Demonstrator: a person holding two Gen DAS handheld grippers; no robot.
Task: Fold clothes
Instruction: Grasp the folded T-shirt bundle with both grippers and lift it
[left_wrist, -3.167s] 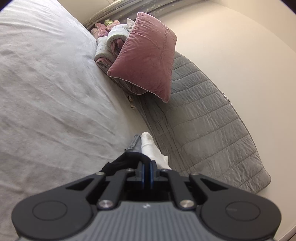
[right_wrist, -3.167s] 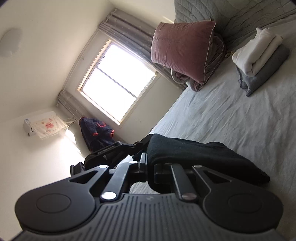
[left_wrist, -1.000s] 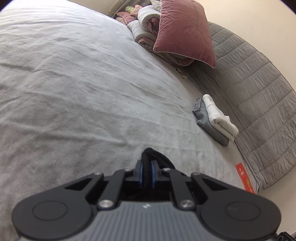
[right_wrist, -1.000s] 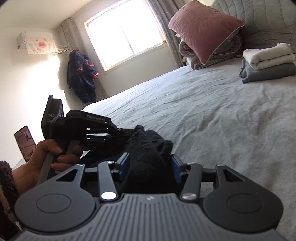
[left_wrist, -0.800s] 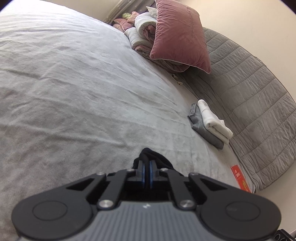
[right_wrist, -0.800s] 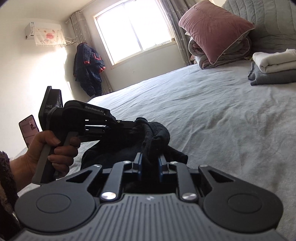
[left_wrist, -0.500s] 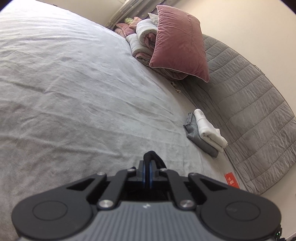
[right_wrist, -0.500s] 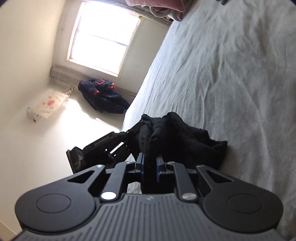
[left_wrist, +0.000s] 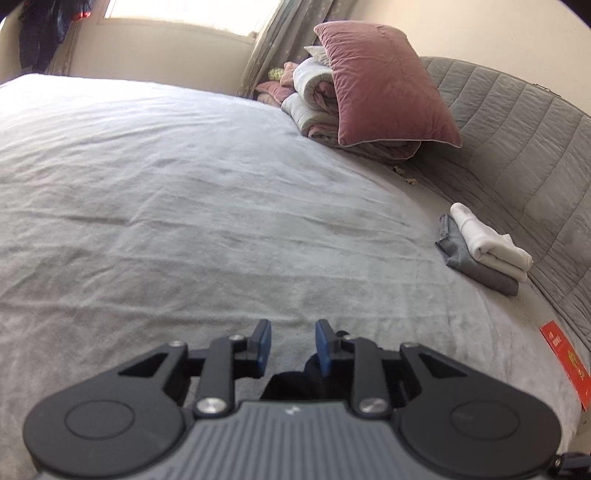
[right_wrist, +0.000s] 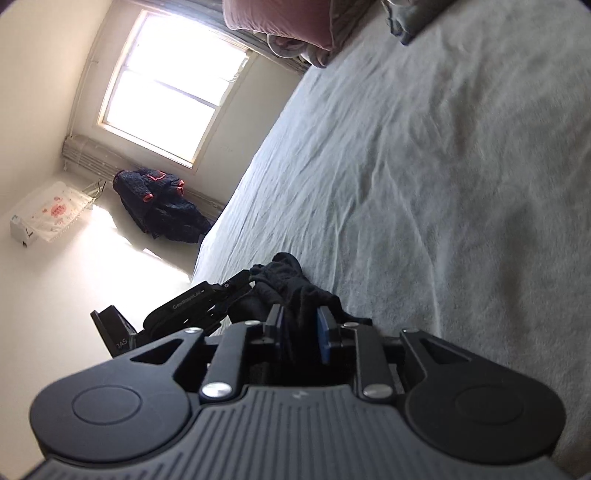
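Note:
A crumpled black garment (right_wrist: 295, 291) lies heaped on the grey bed (right_wrist: 443, 184), near its edge. My right gripper (right_wrist: 301, 330) has its jaws opening, and the black cloth runs loosely up between its blue pads (right_wrist: 325, 336). My left gripper (left_wrist: 293, 345) has its jaws opening too. Only bed sheet shows between its fingertips, and the black garment (left_wrist: 291, 384) sits low by the base of the right finger. In the right wrist view the left gripper (right_wrist: 247, 282) reaches the garment's far side from the left.
A folded stack (left_wrist: 484, 254), white on grey, rests by the quilted grey headboard (left_wrist: 535, 147). A pink pillow (left_wrist: 384, 81) leans on rolled quilts at the bed's far corner. A red packet (left_wrist: 565, 362) lies at the bed's right edge. A dark jacket (right_wrist: 159, 206) hangs below the window.
The left jaws, shut on the black cloth half a second ago, have parted and the cloth has dropped out of them. The right jaws have widened around the garment.

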